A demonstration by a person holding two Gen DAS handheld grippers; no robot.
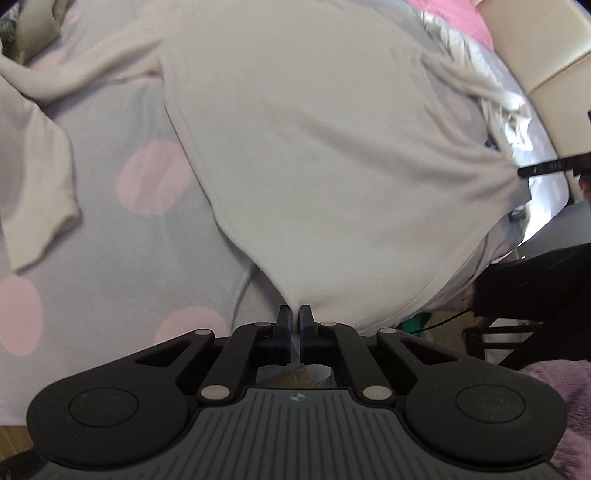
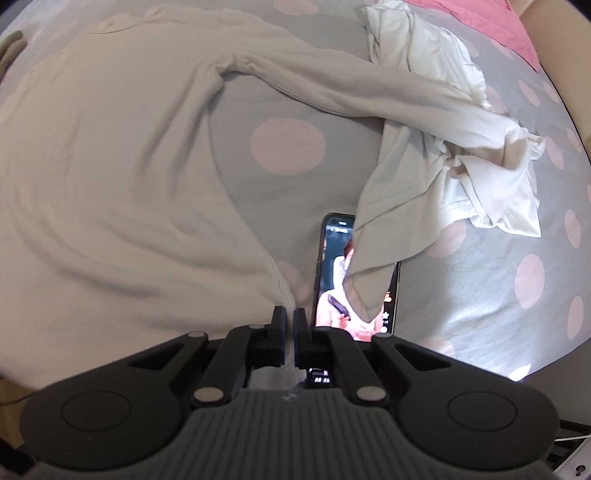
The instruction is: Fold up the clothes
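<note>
On the bed (image 1: 110,236), covered by a grey sheet with pink dots, a pale long-sleeved top (image 1: 314,147) lies spread out. Both grippers point steeply down at it.

Left wrist view: the left gripper (image 1: 294,314) has its fingers pressed together on a pinched corner of the top's near hem; the cloth rises to a peak at the fingertips. One sleeve runs to the far left and ends in a cuff at the left edge. At the right edge, the black tip of the right gripper (image 1: 543,168) meets a gathered corner of the same hem. A dark chair (image 1: 535,291) and a purple fluffy cloth (image 1: 565,398) sit at the near right. These items do not appear in the other view.

Right wrist view: the right gripper (image 2: 290,314) has its fingers closed on the hem corner of the top (image 2: 110,166), with cloth visible between them. The other sleeve runs to the right across a crumpled white garment (image 2: 480,177). A phone (image 2: 336,280) with a lit screen lies just right of the fingers; a corner of the white garment covers part of its screen, and the gripper body cuts off its near end. A pink pillow (image 2: 487,26) sits at the far right.

The top's neckline is blurred in both views. The screen content is too small to read.
</note>
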